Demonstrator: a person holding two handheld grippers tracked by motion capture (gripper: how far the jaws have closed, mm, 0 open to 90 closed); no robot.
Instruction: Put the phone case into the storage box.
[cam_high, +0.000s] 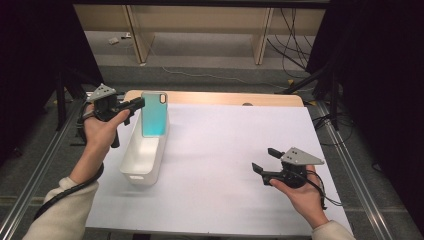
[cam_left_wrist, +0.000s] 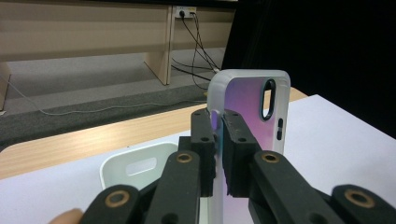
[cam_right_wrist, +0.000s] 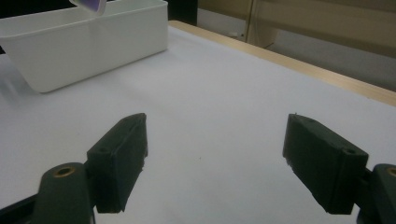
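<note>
Left tool clenches phone case edge above bin; right tool released.

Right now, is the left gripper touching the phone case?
Touching. In the left gripper view the left gripper has both black jaws closed on the edge of the phone case, with no gap at the pads.

Phone case lower end hidden behind tool
</note>
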